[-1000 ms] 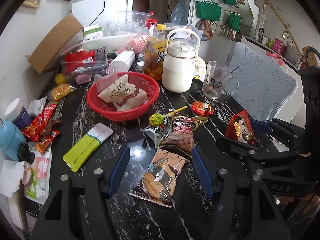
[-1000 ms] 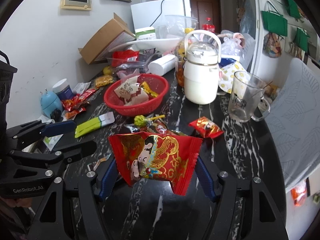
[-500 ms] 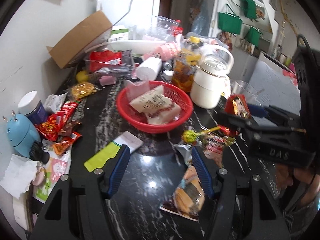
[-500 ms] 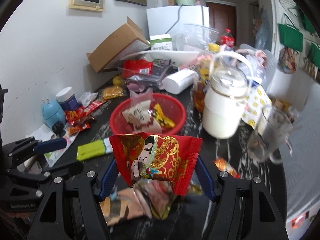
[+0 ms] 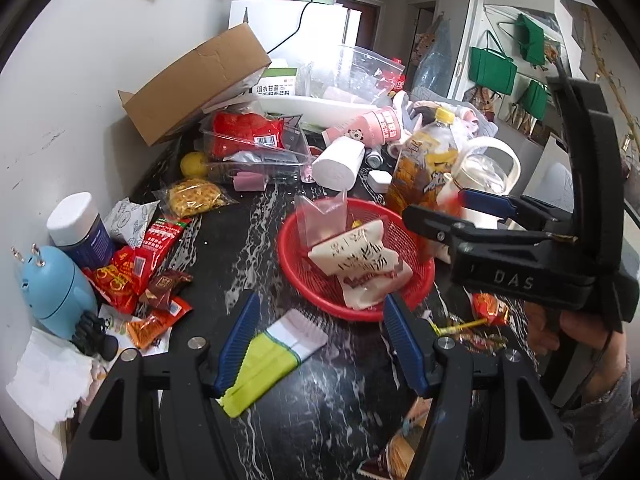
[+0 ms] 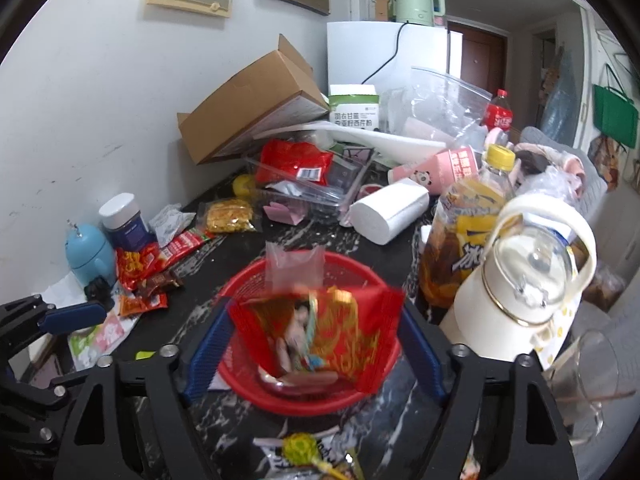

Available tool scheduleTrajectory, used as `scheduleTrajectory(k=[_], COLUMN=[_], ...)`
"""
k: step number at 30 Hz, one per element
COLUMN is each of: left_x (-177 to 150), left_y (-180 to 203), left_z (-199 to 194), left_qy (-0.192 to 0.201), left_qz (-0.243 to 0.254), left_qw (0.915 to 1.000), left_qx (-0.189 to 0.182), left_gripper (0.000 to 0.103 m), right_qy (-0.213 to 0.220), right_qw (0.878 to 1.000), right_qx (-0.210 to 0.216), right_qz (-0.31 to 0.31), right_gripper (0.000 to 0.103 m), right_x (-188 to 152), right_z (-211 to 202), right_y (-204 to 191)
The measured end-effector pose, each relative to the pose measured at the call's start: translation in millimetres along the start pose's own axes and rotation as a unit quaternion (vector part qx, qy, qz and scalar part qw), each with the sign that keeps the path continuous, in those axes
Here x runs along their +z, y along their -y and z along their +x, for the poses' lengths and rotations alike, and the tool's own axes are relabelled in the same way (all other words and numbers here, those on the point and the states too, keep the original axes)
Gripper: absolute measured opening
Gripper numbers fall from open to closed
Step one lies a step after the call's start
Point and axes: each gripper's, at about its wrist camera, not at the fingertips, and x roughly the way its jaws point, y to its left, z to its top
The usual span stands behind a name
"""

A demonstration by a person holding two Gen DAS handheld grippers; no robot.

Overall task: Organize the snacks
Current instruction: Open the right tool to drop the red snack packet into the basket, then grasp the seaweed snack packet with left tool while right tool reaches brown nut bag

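Red foil is what you have between the jaws of your right gripper point(image 6: 316, 356): a red and gold snack packet point(image 6: 320, 332), blurred, sitting right over the red basket point(image 6: 248, 280). Those jaws are opening at this moment, with the packet between the pads and, as far as the blur lets you judge, slipping free of them into the basket.

Expect the packet to handle as a light, puffy pillow of crinkly film: soft in the middle, slick on the face, stiffer only along the crimped end seals. If you need to take it again, pinch across a sealed edge or a flat corner instead of the air-filled belly, and squeeze gently so the contents do not crush.

Your left gripper point(image 5: 320, 344) stands at a middling width with nothing between its pads, hanging over the yellow-green sachet point(image 5: 264, 364) on the black marble table point(image 5: 320, 420), just beside the basket's near rim. That sachet looks flat and thin, so it will likely need a low approach along its long edges. White wrapped packets point(image 5: 356, 260) already lie in the basket.
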Motion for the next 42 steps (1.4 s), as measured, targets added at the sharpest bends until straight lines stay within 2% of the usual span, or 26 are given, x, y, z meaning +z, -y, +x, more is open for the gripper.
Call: scheduleTrajectory(k=[3, 9, 17, 22, 33, 42], left_x=[2.7, 0.7, -8.8, -21.1, -54.0, -81.2], left_y=[-1.7, 0.4, 20.5, 37.5, 57.9, 63.1], left_z=[4.3, 3.3, -12.4, -19.7, -13.6, 3.8], left_qy=[-0.002, -0.004, -0.002, -0.011, -0.058, -0.107], left_qz=[-0.002, -0.002, 0.02, 0.038, 0.053, 0.066], left_qw=[1.0, 1.0, 0.9995, 0.998, 0.9927, 0.9855], left_qx=[0.001, -0.003, -0.024, -0.05, -0.091, -0.113], left_gripper=[0.063, 0.063, 0.063, 0.063, 0.063, 0.063], right_qy=[-0.005, -0.009, -0.005, -0.011, -0.035, -0.057], right_qw=[1.0, 1.0, 1.0, 0.999, 0.997, 0.992], right_qx=[-0.013, -0.011, -0.025, -0.037, -0.042, -0.047], right_qz=[-0.011, -0.009, -0.001, 0.013, 0.055, 0.1], right_gripper=[0.085, 0.085, 0.085, 0.085, 0.086, 0.085], right_x=[3.0, 2.0, -15.3, -37.4, -91.3, -125.3], right_z=[7.3, 3.8, -34.0, -60.5, -94.8, -95.7], right_y=[-1.5, 1.7, 3.8, 5.6, 5.1, 7.8])
